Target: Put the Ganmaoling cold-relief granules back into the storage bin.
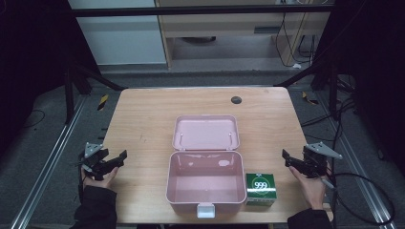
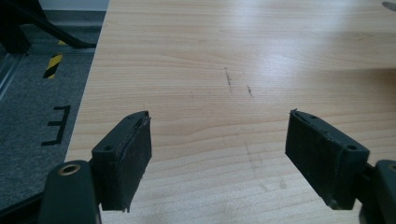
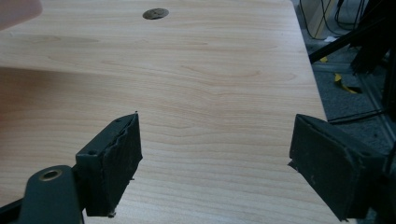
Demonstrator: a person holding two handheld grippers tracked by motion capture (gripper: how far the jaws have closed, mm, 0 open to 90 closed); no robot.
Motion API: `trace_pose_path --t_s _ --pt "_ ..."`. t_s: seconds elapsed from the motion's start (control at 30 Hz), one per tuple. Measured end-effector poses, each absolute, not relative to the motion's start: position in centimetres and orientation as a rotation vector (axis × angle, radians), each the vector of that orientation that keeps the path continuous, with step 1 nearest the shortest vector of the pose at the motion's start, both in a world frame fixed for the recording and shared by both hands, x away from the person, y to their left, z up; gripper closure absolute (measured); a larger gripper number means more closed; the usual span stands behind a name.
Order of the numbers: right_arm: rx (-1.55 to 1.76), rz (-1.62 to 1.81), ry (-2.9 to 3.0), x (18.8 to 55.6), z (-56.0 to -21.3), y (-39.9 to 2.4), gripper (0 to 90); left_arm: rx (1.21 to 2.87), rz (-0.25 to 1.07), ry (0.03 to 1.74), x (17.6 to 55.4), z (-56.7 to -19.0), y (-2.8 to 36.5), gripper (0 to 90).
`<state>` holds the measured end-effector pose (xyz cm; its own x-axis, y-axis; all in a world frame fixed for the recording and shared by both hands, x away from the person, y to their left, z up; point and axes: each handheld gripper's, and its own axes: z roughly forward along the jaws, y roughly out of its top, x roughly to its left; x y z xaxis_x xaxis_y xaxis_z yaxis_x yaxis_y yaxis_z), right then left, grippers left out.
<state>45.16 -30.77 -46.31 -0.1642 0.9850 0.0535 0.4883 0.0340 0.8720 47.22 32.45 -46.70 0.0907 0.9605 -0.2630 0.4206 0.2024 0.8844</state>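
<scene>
An open pink plastic box [image 1: 205,191] sits at the front middle of the wooden table [image 1: 143,119], its lid [image 1: 205,132] laid back flat behind it. A small green carton [image 1: 261,188] marked 999 stands against the box's right side. My left gripper [image 1: 117,160] rests at the table's left edge, held in a hand. In the left gripper view it [image 2: 219,113] is open over bare wood. My right gripper [image 1: 289,157] is at the right edge, right of the carton. In the right gripper view it [image 3: 217,115] is open, with nothing between the jaws.
A dark round grommet [image 1: 236,99] is set in the table near its far edge, and the right gripper view has the grommet [image 3: 155,13] at its top. Black frame bars and cables [image 1: 363,191] surround the table. Grey floor with yellow-black tape [image 2: 53,65] lies to the left.
</scene>
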Motion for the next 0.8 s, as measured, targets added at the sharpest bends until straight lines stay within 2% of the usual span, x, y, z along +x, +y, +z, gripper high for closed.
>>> trace_pose_path --t_s 0.8 --pt "1.231 1.111 1.948 44.8 -40.9 -30.5 14.8 1.445 0.673 1.494 47.2 -46.9 32.1 25.0"
